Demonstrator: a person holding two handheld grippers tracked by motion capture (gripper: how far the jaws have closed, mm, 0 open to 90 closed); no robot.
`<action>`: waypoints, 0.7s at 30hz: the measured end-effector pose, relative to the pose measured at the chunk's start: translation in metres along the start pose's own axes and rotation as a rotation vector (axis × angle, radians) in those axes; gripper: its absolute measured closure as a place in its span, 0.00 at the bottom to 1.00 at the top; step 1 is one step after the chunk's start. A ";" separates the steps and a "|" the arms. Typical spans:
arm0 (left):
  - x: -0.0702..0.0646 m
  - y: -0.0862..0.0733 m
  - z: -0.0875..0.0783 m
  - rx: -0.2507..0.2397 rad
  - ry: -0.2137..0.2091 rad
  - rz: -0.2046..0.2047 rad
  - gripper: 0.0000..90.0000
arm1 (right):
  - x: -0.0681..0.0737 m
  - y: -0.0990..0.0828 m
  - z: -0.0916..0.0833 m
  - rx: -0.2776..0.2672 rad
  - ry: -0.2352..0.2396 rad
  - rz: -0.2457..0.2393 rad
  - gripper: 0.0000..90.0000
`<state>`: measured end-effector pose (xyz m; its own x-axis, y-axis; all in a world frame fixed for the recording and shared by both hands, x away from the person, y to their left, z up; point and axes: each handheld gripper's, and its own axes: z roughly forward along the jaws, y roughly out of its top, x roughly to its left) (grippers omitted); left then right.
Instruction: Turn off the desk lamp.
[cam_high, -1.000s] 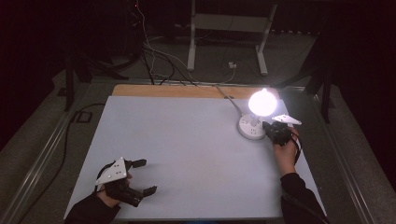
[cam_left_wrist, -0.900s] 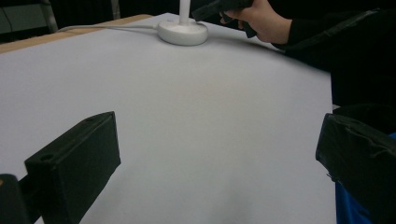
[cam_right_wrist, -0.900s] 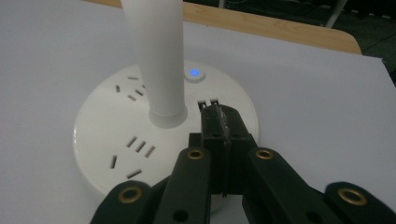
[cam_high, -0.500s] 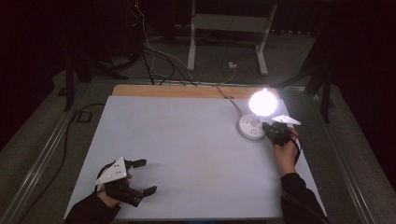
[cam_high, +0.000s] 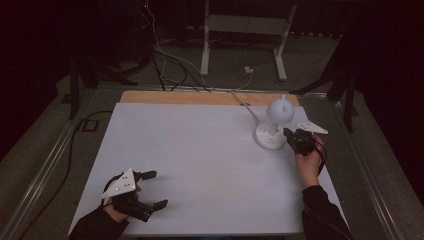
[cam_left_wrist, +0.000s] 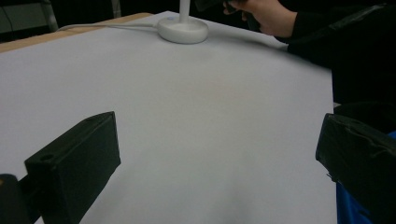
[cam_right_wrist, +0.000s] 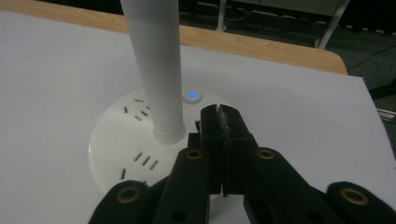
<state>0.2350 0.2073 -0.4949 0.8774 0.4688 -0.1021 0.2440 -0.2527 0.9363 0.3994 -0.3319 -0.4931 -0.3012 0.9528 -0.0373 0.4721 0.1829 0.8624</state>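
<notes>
The right claw (cam_high: 292, 136), jaws pressed together and empty, points over the lamp base (cam_high: 270, 137) beside its blue button (cam_right_wrist: 191, 96). The left claw (cam_high: 150, 190) rests wide apart on the table (cam_high: 200, 150).

One desk lamp (cam_high: 274, 125) stands on one white table (cam_high: 200, 165); it has one round base (cam_right_wrist: 135, 149), one upright stem (cam_right_wrist: 156, 65) and one globe-shaped head (cam_high: 279, 111). One small blue-lit button (cam_right_wrist: 192, 96) shows on the base, along with several groups of socket slots, their full number hidden by the stem and the jaws. One cord (cam_high: 245, 105) runs from the lamp. Two grippers are present, a left gripper (cam_high: 151, 190) and a right gripper (cam_high: 291, 134), held by two hands.
</notes>
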 end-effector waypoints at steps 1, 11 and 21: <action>0.000 0.000 0.000 -0.003 0.001 -0.004 0.00 | 0.000 0.000 -0.002 -0.001 -0.002 0.002 0.95; 0.000 0.000 -0.001 -0.002 0.003 0.003 0.00 | 0.004 0.001 -0.024 -0.049 0.038 0.005 0.62; 0.000 0.001 -0.002 -0.005 0.002 0.003 0.00 | 0.018 0.000 -0.039 -0.033 0.091 0.018 0.18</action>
<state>0.2342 0.2085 -0.4936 0.8771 0.4700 -0.0989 0.2395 -0.2495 0.9383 0.3617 -0.3244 -0.4742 -0.3674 0.9298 0.0232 0.4512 0.1564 0.8786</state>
